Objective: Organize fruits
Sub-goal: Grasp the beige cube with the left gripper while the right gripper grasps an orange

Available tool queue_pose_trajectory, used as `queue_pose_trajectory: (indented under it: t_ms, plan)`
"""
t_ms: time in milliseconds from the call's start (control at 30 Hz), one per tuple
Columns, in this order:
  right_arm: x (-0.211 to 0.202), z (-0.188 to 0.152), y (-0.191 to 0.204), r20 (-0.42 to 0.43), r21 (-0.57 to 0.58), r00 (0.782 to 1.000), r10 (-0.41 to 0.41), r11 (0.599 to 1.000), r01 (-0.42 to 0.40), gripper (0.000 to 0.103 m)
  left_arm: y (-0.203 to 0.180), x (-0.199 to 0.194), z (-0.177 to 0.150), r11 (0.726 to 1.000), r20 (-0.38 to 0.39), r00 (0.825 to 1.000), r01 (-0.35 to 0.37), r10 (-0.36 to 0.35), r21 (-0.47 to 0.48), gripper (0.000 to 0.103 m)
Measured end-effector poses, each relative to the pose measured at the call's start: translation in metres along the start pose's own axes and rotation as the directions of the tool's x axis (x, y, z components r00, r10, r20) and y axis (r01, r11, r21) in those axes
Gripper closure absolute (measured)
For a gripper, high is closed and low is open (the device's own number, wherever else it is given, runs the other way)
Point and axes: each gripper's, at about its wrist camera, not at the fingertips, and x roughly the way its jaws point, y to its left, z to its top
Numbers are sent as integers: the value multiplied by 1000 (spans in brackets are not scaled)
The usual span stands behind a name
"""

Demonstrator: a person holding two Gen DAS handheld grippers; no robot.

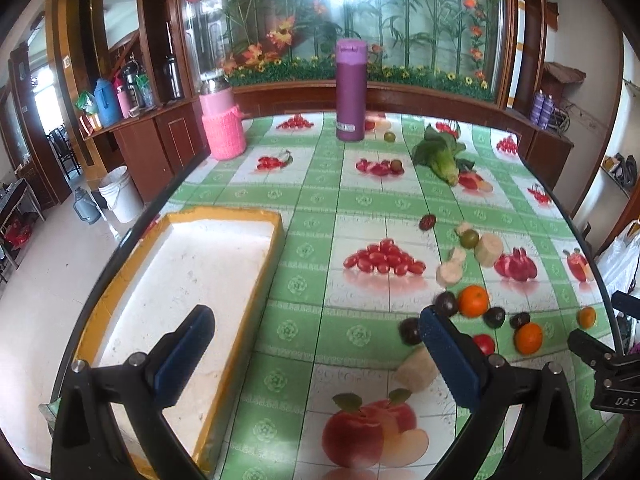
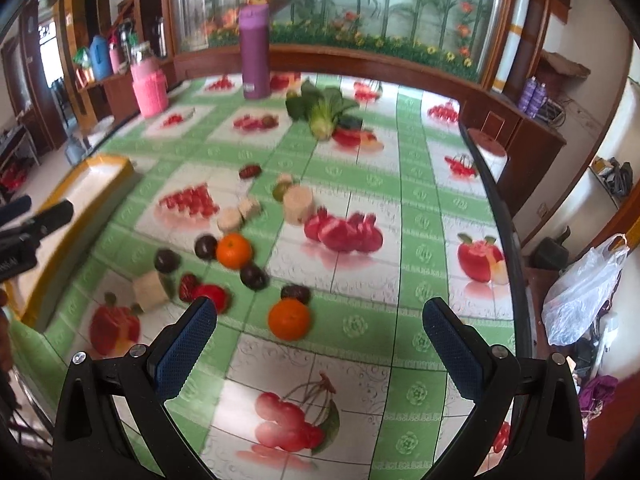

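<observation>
The yellow-rimmed tray [image 1: 224,216] lies at the table's left edge, its near end cut off by the left gripper [image 1: 316,334], which hovers wide open and holds nothing. Right of it lie the fruits: three oranges [image 1: 473,301], a red tomato [image 1: 485,344] and several dark plums [image 1: 446,303] (some are blurred or partly hidden, so count uncertain). The right gripper [image 2: 320,320] hangs above the tablecloth [image 2: 416,184], jaws spread, nothing held.
</observation>
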Motion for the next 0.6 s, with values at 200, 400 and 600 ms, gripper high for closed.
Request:
queue_pose_trajectory:
  t_ms: [200, 400, 600]
  plan:
    - [25, -11, 4, -69, -33, 995, 77, 996, -79, 1, -20, 10, -23, 994, -76, 997, 33, -25, 107, 0]
    - [46, -13, 5, -129, -37, 984, 126, 991, -132, 16, -35, 14, -37, 978, -121, 991, 72, -49, 196, 0]
    - [64, -12, 12, -179, -79, 978, 110, 989, -126, 40, -43, 33, -39, 969, -194, 978, 117, -75, 218, 0]
